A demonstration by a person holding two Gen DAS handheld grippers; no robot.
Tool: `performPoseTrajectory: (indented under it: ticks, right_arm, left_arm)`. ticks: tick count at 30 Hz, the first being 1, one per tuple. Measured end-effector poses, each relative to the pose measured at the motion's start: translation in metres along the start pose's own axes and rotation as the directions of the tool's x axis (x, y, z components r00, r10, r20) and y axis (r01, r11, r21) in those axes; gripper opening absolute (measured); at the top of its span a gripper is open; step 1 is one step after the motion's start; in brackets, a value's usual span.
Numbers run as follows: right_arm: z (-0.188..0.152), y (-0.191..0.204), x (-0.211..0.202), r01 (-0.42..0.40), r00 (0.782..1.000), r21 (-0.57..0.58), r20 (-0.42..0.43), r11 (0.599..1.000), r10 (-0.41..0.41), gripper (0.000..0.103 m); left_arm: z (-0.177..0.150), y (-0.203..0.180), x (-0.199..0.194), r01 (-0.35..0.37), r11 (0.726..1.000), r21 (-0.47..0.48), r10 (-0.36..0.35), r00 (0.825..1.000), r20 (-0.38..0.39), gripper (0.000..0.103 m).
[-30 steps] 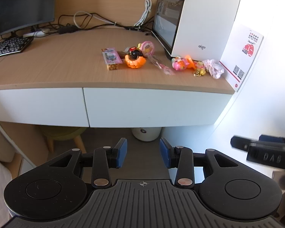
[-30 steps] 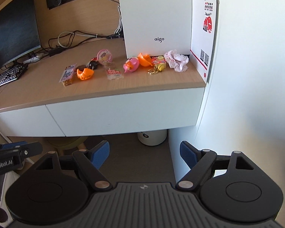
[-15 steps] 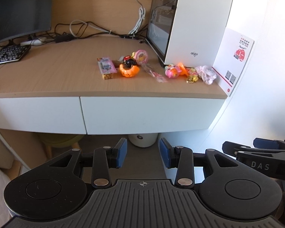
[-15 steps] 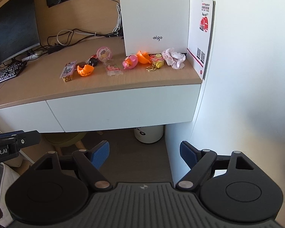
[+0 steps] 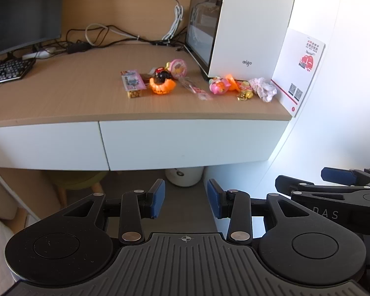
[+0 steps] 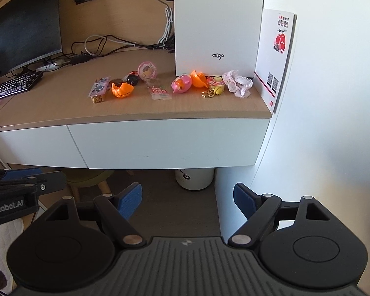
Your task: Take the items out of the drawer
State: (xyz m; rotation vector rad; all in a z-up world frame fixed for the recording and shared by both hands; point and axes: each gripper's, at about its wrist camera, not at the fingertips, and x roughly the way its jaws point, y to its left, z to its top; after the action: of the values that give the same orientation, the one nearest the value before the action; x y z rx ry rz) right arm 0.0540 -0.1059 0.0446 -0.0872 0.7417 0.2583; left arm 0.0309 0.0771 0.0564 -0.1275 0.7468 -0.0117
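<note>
below the desk edge (image 5: 135,118), white drawer (image 5: 190,143) front flush, closed. along the desktop near the white pc case (image 6: 217,24): snack packet (image 6: 99,90), orange shell (image 6: 122,90), pink pig toy (image 6: 181,83), lace scrunchie (image 6: 238,83). left gripper (image 5: 186,198) released, jaws apart, nothing between. right gripper (image 6: 187,201) spread wider, empty. both well short of the drawer.

The desk (image 5: 61,93) and its toys (image 5: 160,85) now sit lower in both views.
</note>
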Motion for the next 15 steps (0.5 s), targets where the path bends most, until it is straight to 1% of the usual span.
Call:
performPoseTrajectory:
  ticks: [15]
  right_arm:
    - [0.0007,-0.0013,0.0023,-0.025,1.000,0.005,-0.007,1.000,0.025,0.082]
  left_arm:
    - [-0.0013,-0.0031,0.0049,0.005,1.000,-0.004,-0.005,1.000,-0.015,0.042]
